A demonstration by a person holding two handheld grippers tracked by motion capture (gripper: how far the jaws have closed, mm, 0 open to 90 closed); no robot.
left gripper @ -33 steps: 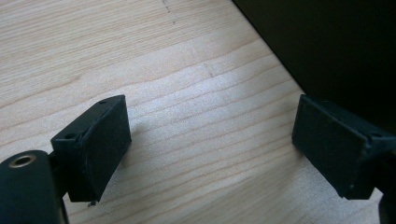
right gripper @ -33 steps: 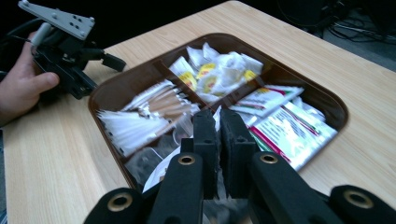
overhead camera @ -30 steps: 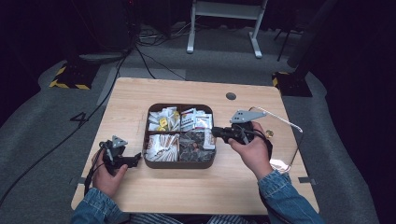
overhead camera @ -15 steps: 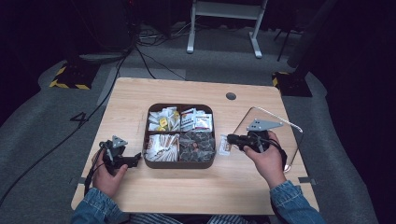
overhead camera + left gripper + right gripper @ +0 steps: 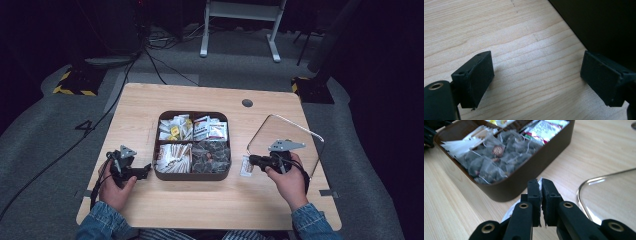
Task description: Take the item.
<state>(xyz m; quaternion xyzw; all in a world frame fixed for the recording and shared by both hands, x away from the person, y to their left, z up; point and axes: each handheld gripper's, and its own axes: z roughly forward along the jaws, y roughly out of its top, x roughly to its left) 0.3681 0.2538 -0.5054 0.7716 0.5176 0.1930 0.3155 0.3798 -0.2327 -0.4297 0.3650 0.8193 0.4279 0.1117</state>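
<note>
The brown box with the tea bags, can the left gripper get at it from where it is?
Probably yes. The left gripper, jaws wide open, sits on the table right beside the brown box, whose dark wall shows by one jaw in the left gripper view, with bare wood between.

A pale wood-grain table top [image 5: 524,62] with a smooth, faintly satin finish is seen. The four-compartment box [image 5: 529,173] is of dark brown, matt material. Translucent mesh tea bags [image 5: 491,157] and glossy printed sachets [image 5: 544,128] are held in it. The clear lid [image 5: 295,135] is edged with a shiny metallic rim. Matt black, slightly rough pads [image 5: 477,77] are carried by the left gripper [image 5: 536,80].
</note>
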